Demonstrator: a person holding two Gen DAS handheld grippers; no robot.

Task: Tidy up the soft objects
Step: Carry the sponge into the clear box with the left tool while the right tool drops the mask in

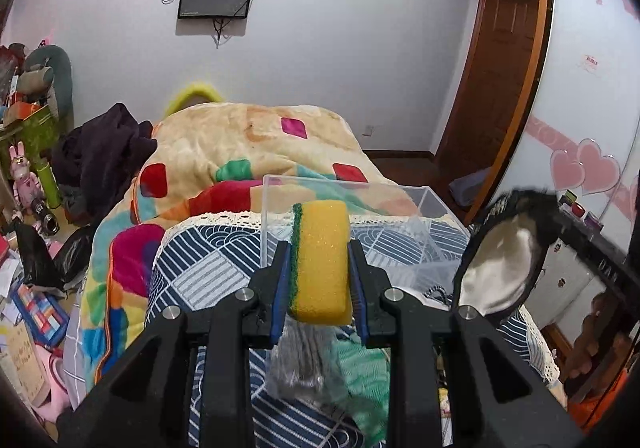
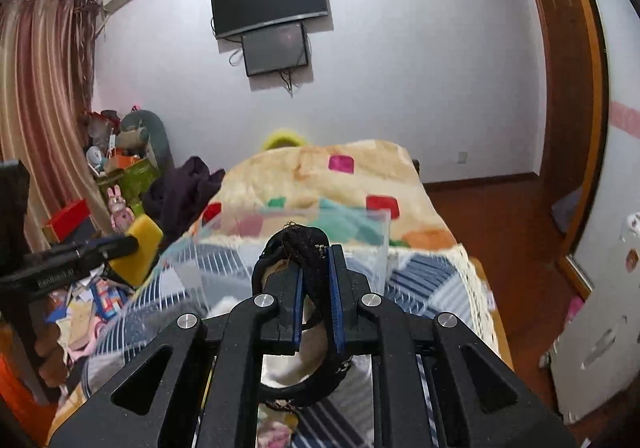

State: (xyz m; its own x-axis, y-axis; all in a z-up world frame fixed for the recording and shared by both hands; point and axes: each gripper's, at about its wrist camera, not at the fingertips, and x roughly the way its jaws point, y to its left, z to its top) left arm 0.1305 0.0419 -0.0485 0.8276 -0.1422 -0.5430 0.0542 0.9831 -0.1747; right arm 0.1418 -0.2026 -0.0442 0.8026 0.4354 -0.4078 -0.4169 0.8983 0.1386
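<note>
A: Left wrist view: what is held by the left hand-held gripper?

B: A yellow sponge with a green scouring side is clamped between the narrowed jaws, raised in front of the clear plastic box, which stands on the patterned cloth of the bed.

A: And the right hand-held gripper?

B: It is closed on a black-trimmed sleep mask with a pale satin lining, held near the box's right side.
</note>
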